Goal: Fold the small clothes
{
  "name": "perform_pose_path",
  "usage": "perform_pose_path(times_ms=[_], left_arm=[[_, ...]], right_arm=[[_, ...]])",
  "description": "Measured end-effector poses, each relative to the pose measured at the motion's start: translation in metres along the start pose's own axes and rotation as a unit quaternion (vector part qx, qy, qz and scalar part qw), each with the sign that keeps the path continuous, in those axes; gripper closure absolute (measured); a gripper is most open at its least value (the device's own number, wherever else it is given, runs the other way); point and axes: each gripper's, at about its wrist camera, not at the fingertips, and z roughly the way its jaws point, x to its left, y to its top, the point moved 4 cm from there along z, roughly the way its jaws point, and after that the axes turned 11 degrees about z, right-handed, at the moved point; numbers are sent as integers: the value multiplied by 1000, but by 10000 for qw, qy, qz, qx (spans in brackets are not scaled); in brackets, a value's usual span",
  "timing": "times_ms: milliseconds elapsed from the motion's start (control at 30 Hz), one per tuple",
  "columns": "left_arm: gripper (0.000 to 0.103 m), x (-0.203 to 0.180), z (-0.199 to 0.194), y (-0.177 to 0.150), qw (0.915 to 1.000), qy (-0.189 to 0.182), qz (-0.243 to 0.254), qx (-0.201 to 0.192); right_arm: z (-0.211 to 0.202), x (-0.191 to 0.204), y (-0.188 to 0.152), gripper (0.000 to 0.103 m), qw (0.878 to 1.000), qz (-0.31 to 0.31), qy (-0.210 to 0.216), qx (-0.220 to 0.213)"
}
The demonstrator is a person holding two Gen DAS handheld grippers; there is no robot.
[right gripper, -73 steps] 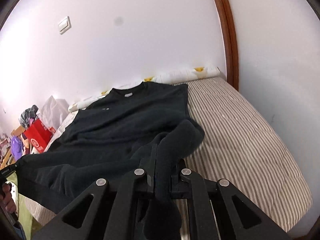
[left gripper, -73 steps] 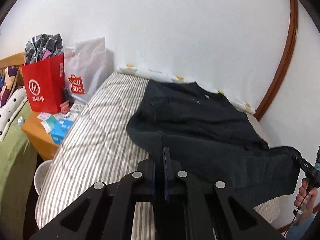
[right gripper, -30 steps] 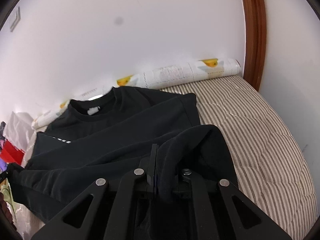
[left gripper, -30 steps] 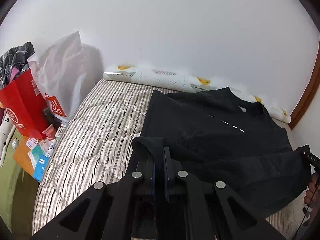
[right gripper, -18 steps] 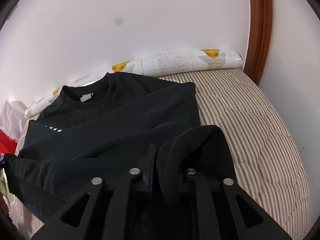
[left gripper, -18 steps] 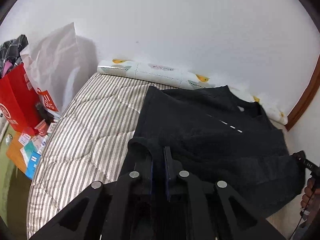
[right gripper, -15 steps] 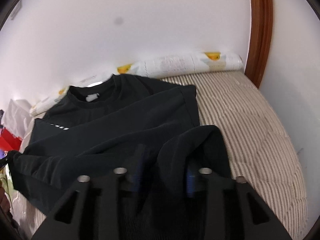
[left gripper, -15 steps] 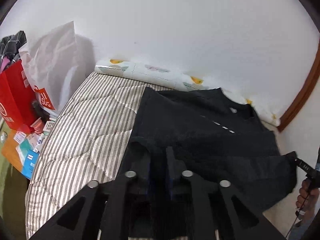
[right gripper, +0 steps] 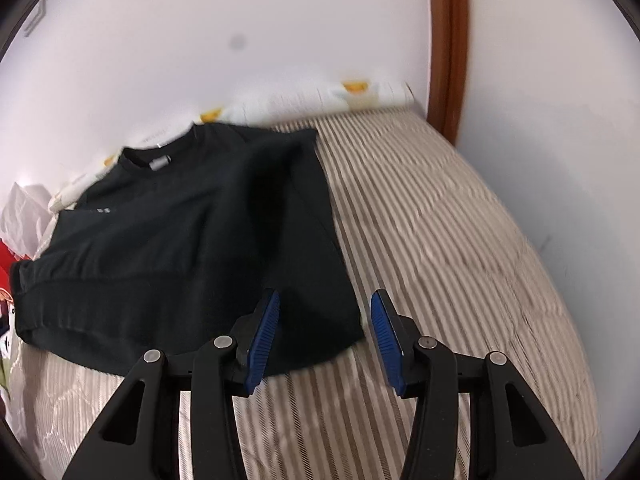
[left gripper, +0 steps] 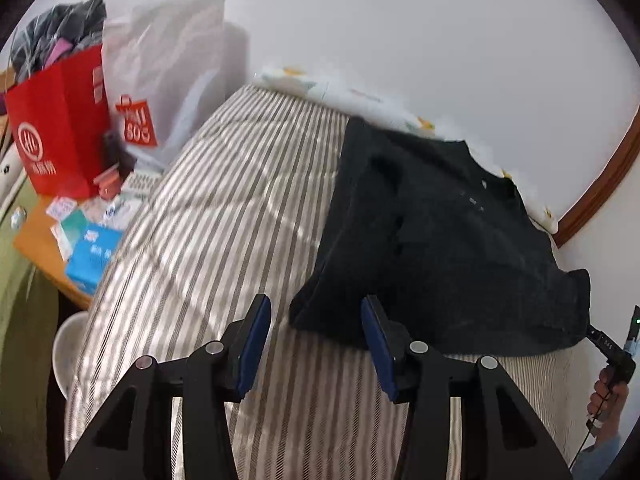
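A: Risk now is mostly in the fold itself. The black shirt (left gripper: 440, 240) lies on the striped bed cover (left gripper: 224, 216), its collar toward the wall, and its lower part looks doubled up over the body. The left gripper (left gripper: 316, 332) is opening, with no cloth between its blue pads; only a corner of the shirt lies just ahead of them.

B: And the right gripper (right gripper: 324, 328)?

A: It stands apart too, and nothing is pressed. The dark hem shows in the gap between its pads, but I judge it lies on the cover below them.

B: So what could go wrong?

A: The folded layer is loose and a little bunched near the right side. If a finger catches the hem on the way out, the fold may open or slide.

B: Anything else?

A: The near edge lies unevenly, so the next fold could come out crooked. Also the shirt sits nearer the right edge of the bed in the left view; a strong pull there could drag it off.
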Motion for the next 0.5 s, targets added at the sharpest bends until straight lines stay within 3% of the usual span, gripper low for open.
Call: perform_pose_path(times_ms=[267, 367, 500], left_arm=[[58, -5, 34, 5, 9993, -264, -21, 253], [58, -13, 48, 6, 9987, -240, 136, 418], [58, -20, 51, 7, 9992, -99, 230, 311]], right_arm=[[25, -3, 1, 56, 9985, 435, 299, 108], [37, 3, 3, 56, 9987, 413, 249, 156], [48, 1, 6, 56, 9976, 480, 428, 257]])
